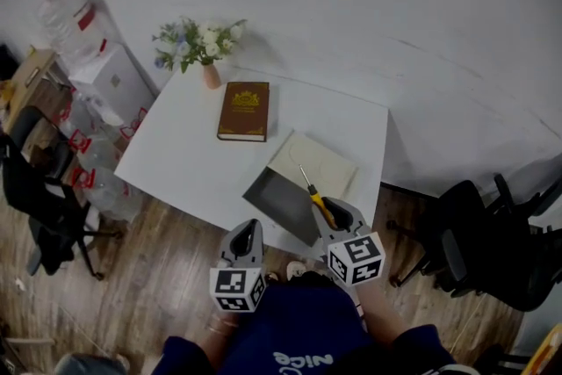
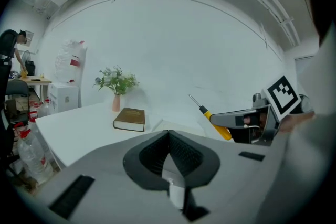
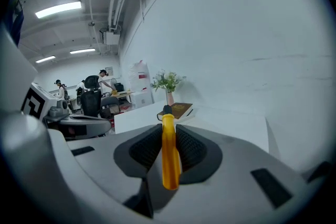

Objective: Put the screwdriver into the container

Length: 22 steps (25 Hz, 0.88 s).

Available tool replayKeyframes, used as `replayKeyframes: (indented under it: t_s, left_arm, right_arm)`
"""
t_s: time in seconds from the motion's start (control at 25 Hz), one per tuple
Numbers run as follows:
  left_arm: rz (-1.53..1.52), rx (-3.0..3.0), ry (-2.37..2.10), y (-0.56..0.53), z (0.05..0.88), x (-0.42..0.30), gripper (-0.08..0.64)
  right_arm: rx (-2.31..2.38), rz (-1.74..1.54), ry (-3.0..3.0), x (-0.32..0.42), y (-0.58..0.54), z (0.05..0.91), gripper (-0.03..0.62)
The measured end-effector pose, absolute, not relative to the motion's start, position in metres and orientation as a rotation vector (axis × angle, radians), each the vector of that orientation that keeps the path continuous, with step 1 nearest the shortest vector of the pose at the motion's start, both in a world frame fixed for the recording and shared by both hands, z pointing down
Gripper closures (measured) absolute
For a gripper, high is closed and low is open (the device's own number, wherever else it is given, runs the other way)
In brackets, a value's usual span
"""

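The screwdriver [image 1: 314, 196] is clamped by its yellow handle in the right claw [image 1: 337, 215], shaft aimed at 11 o'clock over the 3 o'clock edge of the grey container [image 1: 279, 205] on the worktop [image 1: 180, 152], while the left claw [image 1: 247, 233], at the container's 7 o'clock, is closed on nothing.

Screwdriver [image 3: 169, 157] shaft hidden behind handle in right gripper view, container [image 1: 277, 202] corner perhaps under right claw [image 1: 332, 211]

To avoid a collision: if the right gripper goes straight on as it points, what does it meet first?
Probably the book, in line beyond the screwdriver it holds; the container lid below may come first.
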<state>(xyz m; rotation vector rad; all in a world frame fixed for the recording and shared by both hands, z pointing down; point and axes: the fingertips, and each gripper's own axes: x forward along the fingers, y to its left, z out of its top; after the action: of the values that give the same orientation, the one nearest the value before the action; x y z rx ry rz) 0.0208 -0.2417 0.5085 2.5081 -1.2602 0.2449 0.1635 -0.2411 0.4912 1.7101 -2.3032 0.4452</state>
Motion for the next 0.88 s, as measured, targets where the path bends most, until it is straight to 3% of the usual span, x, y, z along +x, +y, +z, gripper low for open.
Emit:
replayKeyframes:
  t_s: [0.88]
  left_arm:
    - [0.233, 2.281, -1.659, -0.234, 0.503, -0.072, 0.543]
  right_arm:
    - [1.134, 0.53, -2.104, 0.101, -0.292, 0.601, 0.494]
